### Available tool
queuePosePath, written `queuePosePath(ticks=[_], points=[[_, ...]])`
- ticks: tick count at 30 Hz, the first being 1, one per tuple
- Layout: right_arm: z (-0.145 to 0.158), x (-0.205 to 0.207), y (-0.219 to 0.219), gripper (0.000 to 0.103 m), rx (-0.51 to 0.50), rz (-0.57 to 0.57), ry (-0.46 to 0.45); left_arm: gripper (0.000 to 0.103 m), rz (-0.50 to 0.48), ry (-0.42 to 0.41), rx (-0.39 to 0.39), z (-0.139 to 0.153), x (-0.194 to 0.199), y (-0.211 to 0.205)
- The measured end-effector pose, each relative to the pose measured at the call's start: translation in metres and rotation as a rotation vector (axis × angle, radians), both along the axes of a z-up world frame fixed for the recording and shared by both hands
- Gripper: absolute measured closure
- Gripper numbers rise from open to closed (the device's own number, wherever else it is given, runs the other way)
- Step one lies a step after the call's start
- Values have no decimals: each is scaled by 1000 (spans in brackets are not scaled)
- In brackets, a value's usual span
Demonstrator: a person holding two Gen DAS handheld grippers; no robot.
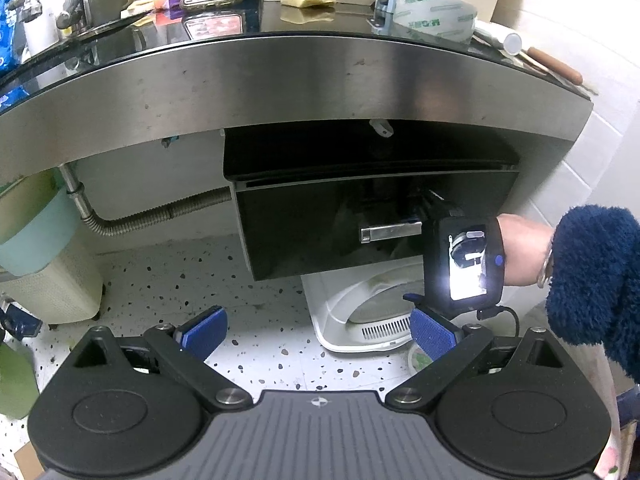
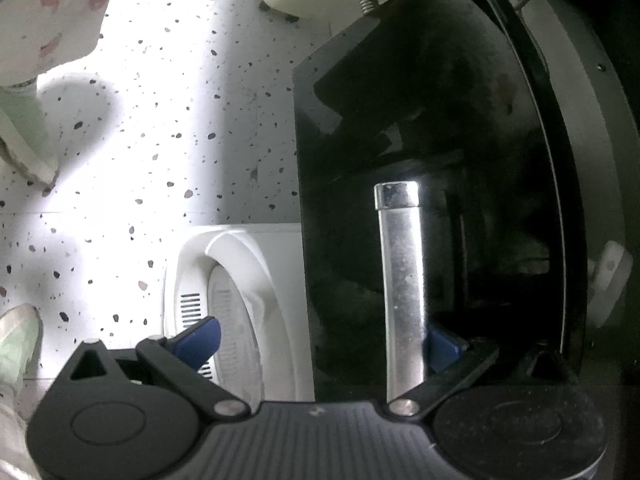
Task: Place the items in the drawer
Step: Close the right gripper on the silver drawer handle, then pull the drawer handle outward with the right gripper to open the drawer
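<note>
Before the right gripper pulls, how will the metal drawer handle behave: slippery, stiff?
The handle looks polished and shiny, so the blue pads may slip on it. It seems a solid bar, probably stiff. The right gripper is open with the bar between its fingers; the black drawer should slide, probably not tip.

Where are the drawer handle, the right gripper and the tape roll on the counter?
drawer handle (image 2: pixel 402 280), right wrist view, middle of the metal bar.
right gripper (image 2: pixel 320 340), right wrist view, midway between its fingertips.
tape roll (image 1: pixel 434 10), left wrist view, its flat side.
</note>
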State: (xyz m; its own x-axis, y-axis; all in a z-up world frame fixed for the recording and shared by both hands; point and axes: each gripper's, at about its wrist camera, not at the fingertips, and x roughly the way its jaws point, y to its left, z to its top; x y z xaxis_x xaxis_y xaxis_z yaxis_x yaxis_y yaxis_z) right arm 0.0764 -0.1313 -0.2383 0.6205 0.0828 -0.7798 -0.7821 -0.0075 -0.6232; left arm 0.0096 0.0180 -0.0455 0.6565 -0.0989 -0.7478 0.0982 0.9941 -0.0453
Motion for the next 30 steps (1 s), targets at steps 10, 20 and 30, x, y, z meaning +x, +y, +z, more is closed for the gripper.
queuePosePath(ticks=[10,20,30], points=[[2,-16,-5,0,4,31,24,4,-7,4,0,-1,-1,-1],[7,-42,-17,0,93,43,44,4,-31,6,29,-5,-3,-8],[27,-72,-24,0,234,11,56,4,-107,-41,21,-6,-5,-23]])
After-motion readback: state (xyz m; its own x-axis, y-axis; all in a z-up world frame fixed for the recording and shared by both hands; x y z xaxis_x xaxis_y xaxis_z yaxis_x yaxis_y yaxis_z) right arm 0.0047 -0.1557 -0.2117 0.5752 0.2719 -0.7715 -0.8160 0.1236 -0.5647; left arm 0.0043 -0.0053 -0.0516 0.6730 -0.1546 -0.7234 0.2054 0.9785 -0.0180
